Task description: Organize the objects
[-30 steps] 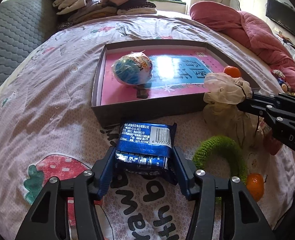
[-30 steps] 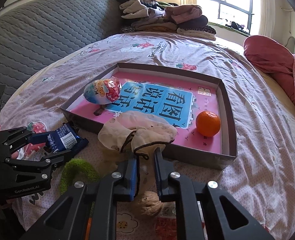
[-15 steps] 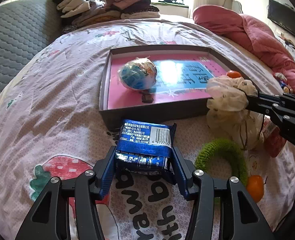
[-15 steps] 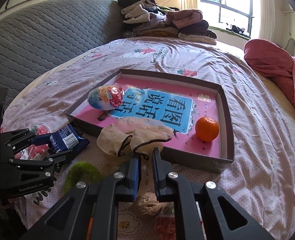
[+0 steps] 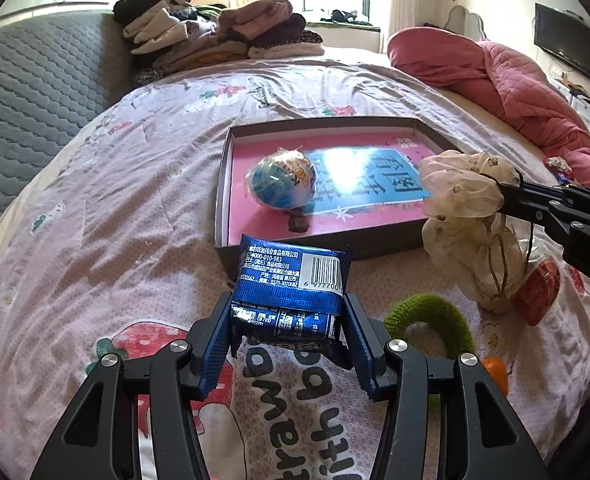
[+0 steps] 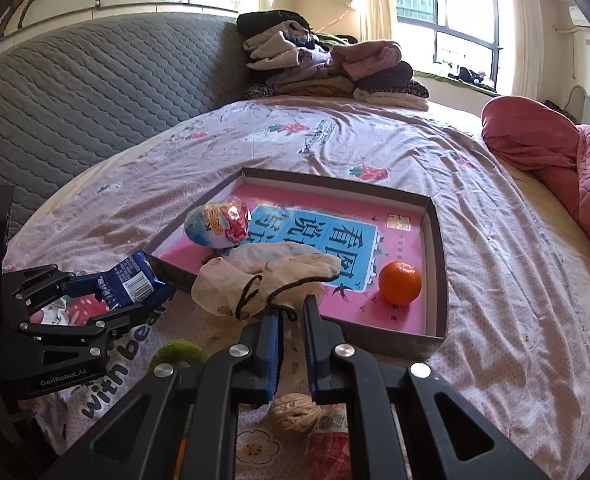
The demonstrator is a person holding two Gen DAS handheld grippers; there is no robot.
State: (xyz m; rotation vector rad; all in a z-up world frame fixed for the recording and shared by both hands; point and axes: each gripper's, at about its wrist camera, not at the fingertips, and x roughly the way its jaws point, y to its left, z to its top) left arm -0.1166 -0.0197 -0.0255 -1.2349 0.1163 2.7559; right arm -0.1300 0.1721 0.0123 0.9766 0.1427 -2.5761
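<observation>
My left gripper [image 5: 287, 322] is shut on a blue snack packet [image 5: 291, 276], held above the bedspread just short of the near wall of the shallow grey box [image 5: 223, 184]. The packet also shows in the right wrist view [image 6: 129, 282]. My right gripper [image 6: 293, 312] is shut on a cream drawstring pouch [image 6: 267, 276], lifted near the box's front wall [image 6: 391, 338]; the pouch hangs at the right of the left wrist view [image 5: 461, 196]. Inside the box lie a pink and blue book [image 6: 327, 236], a wrapped toy egg [image 6: 217, 226] and an orange [image 6: 399, 283].
On the bedspread near me lie a green knitted ring [image 5: 431, 316], a small orange [image 5: 495, 370], a red packet [image 5: 539, 294] and a walnut [image 6: 293, 414]. Folded clothes [image 6: 327, 68] are stacked at the far end. A pink quilt [image 6: 555, 156] lies at the right.
Both grippers have risen and pulled back a little with their loads; the box looks farther away. Nothing was let go.
</observation>
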